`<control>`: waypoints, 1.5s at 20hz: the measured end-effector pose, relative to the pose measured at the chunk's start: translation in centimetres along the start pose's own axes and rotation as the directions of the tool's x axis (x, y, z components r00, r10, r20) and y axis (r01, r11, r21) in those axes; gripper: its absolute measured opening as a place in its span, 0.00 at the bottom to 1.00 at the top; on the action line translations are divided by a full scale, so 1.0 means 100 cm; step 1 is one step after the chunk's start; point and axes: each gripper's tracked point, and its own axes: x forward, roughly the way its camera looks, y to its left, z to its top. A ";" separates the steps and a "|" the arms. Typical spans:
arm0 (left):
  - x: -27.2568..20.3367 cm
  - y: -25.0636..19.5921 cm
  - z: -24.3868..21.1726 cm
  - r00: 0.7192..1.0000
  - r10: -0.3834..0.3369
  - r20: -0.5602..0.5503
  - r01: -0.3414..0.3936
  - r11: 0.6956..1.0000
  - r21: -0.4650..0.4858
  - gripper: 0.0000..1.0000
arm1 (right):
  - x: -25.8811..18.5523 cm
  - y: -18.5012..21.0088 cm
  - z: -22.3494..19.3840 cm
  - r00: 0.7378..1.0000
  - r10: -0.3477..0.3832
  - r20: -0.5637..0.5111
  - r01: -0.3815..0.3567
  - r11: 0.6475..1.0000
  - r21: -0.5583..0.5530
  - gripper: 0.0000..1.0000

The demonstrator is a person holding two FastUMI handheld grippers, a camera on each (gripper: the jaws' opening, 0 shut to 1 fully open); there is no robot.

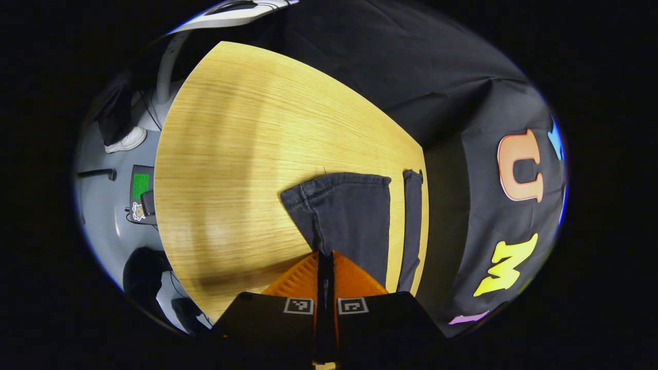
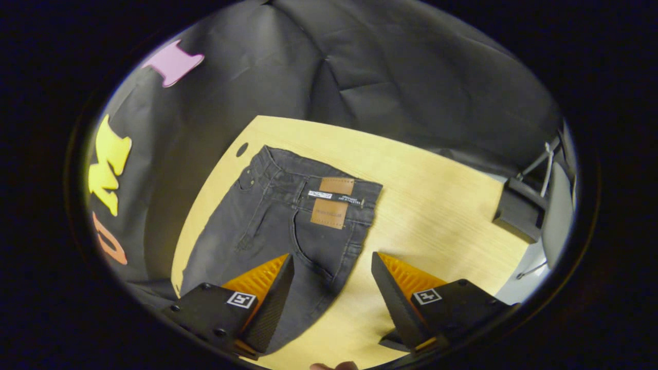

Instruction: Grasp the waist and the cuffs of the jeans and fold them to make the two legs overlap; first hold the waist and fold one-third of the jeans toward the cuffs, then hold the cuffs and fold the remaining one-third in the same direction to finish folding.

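Dark grey jeans (image 2: 267,221) lie flat on the wooden table (image 2: 437,195), waist toward the far side, with a tan patch (image 2: 331,198) on the waistband. My right gripper (image 2: 331,259) hovers open over the hip area, one finger above the denim and the other above bare wood. In the left gripper view the two leg ends (image 1: 349,210) point away from me, the second leg (image 1: 411,226) running along the table's right edge. My left gripper (image 1: 325,254) is shut, its tips pinching the seam edge of the nearer leg.
The table (image 1: 231,154) stretches bare to the left of the legs. Past its left edge are a grey floor, a white shoe (image 1: 126,140) and a device with a green label (image 1: 140,186). A black box (image 2: 516,208) sits off the table's right side.
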 end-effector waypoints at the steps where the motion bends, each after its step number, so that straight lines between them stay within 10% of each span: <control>1: 0.000 -0.001 -0.001 1.000 -0.008 0.000 0.008 1.000 -0.021 0.03 | 0.004 0.001 0.005 1.000 0.018 0.019 -0.018 1.000 0.018 0.87; 5: 0.000 -0.002 0.000 0.999 -0.034 -0.003 0.033 0.998 -0.062 0.03 | 0.014 0.006 0.014 0.997 0.070 0.020 -0.072 0.996 0.057 0.86; 7: 0.001 -0.003 -0.002 0.999 -0.042 -0.010 0.041 0.997 -0.069 0.03 | 0.019 -0.003 0.016 0.996 0.092 0.017 -0.094 0.989 0.113 0.65; 9: 0.002 -0.004 -0.003 0.998 -0.056 -0.021 0.054 0.995 -0.088 0.03 | 0.022 -0.012 0.015 0.992 0.126 0.021 -0.128 0.974 0.188 0.14; 20: -0.024 -0.076 0.011 0.969 -0.246 -0.002 0.239 0.946 -0.221 0.03 | -0.038 0.051 0.046 0.936 0.347 0.064 -0.352 0.915 0.197 0.01; 30: -0.008 -0.207 0.028 0.931 -0.362 -0.044 0.351 0.923 -0.158 0.03 | -0.050 0.143 0.093 0.878 0.476 0.047 -0.469 0.837 0.282 0.01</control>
